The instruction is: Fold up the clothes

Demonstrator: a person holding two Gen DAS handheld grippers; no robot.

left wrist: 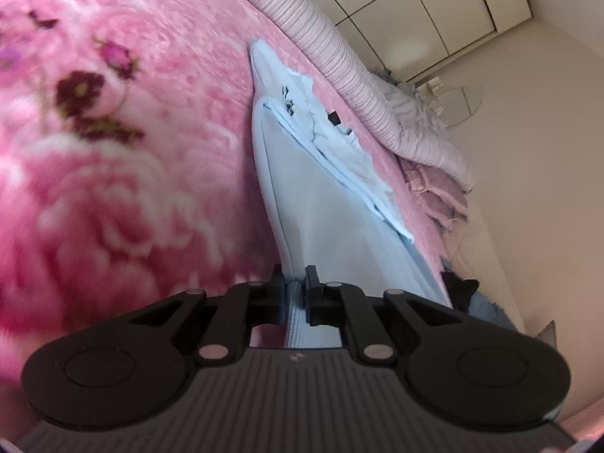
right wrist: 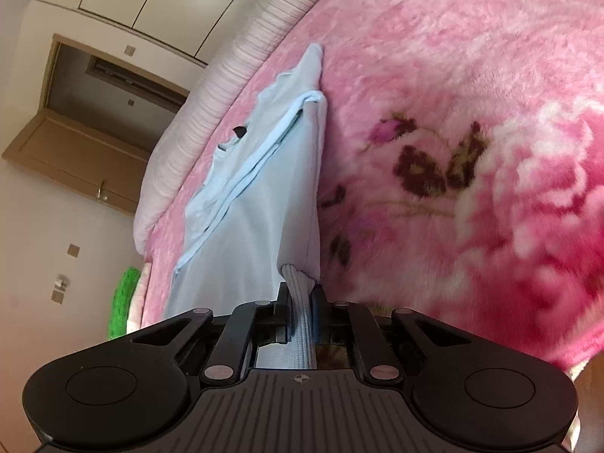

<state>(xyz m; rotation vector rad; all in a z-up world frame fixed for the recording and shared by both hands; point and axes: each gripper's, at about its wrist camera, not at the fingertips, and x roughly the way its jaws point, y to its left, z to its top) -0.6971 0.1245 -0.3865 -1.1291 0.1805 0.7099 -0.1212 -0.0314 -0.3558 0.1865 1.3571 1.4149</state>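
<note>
A light blue garment (left wrist: 332, 204) lies stretched along a pink floral blanket (left wrist: 132, 132), its far end crumpled with a small black tag showing. My left gripper (left wrist: 295, 283) is shut on the garment's near ribbed hem, which runs back between the fingers. In the right wrist view the same light blue garment (right wrist: 264, 196) stretches away from me, folded lengthwise with layered edges on its left side. My right gripper (right wrist: 302, 294) is shut on a bunched ribbed hem at the garment's near end. Both views are tilted, with the fabric pulled taut toward the cameras.
A striped pink bolster (left wrist: 339, 68) borders the pink floral blanket (right wrist: 453, 132) on its far side, with rumpled pale bedding (left wrist: 422, 113) beyond. Cream wardrobe doors (left wrist: 434, 7) and a brown door (right wrist: 94, 124) stand behind. A green fluffy item (right wrist: 122, 302) sits at the bed's edge.
</note>
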